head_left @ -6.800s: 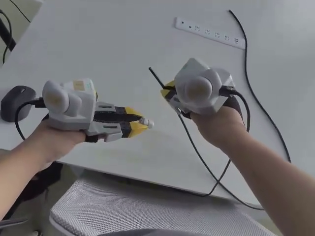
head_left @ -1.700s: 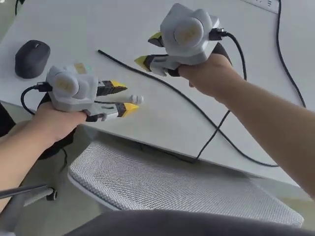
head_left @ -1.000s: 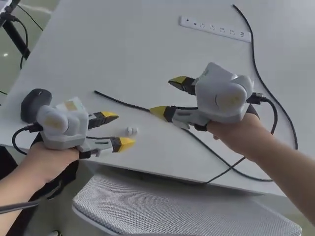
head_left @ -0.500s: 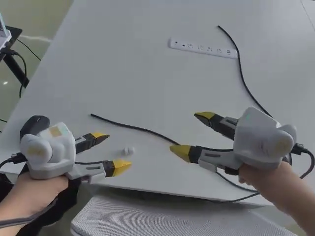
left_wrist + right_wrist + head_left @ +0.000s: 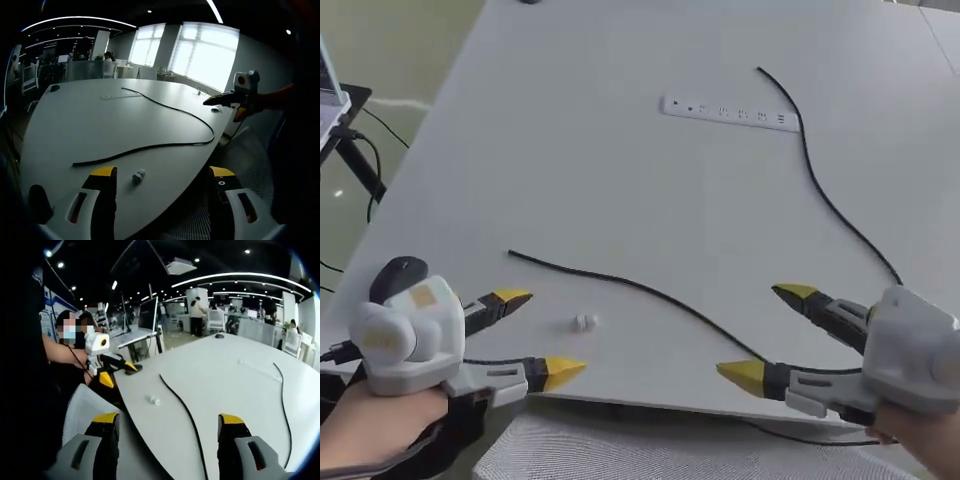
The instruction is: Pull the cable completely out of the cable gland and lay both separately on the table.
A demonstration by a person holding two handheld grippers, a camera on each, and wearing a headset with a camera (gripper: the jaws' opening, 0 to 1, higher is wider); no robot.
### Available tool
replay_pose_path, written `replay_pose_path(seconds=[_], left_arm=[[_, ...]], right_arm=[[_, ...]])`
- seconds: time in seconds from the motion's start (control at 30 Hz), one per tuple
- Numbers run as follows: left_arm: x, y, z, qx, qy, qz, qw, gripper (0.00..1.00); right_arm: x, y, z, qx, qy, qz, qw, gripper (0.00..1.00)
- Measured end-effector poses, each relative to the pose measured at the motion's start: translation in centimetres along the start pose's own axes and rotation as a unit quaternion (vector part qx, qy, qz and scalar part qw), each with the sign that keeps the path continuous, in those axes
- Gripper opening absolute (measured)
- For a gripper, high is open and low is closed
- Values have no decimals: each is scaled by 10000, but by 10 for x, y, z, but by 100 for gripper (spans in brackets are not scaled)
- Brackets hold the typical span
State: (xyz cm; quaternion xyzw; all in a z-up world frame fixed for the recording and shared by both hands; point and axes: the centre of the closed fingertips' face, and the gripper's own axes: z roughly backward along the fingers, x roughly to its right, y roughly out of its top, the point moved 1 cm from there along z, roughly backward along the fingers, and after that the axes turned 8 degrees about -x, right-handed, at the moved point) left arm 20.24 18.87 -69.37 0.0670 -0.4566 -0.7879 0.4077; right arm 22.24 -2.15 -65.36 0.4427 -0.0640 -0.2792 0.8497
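At the near edge the left hand-held gripper (image 5: 538, 333) and right hand-held gripper (image 5: 767, 332) hang wide and empty, apparently because both parts lie freed; just beyond, the gland (image 5: 584, 322) sits on the worktop (image 5: 620, 170), apart from the cable (image 5: 650, 291); its long axis runs from a free end at left toward the near right edge.
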Motion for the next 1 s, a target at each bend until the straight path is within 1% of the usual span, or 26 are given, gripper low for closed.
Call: replay_pose_path(seconds=[0.1,0.27,0.33,0.37,0.47,0.57,0.63,0.7,0.83,0.93,1.0], left_arm=[[2,-1,0,-44,-24,-38,10000,76],[7,-1,0,-36,-101,-65,9999,83],[8,-2,-1,-35,-129,-62,9999,85],[9,-4,-2,-48,-161,-60,9998,85],[12,-8,-3,-127,-191,-88,9997,88],[13,-9,-2,-135,-208,-87,9997,89],[15,-10,-1,-141,-223,-115,9996,90],[15,-12,-1,-196,-250,-108,9994,91],[17,-13,-1,-227,-302,-73,9993,95],[16,-13,-1,-244,-246,-90,9994,97],[16,-13,-1,-240,-255,-63,9994,97]], right_arm=[[0,-10,2,-52,-1,-13,10000,84],[-6,-30,1,-306,87,39,9995,88],[-7,-37,1,-387,104,58,9992,89],[-8,-41,1,-474,125,51,9988,91],[-9,-47,2,-549,114,56,9984,94],[-11,-53,1,-612,144,-50,9980,99],[-13,-60,0,-795,162,-64,9967,99],[-14,-63,0,-815,150,-50,9965,99],[-16,-66,-1,-841,161,-93,9963,99],[-17,-66,-1,-852,158,-68,9962,99],[-18,-66,-1,-866,174,-64,9961,99]])
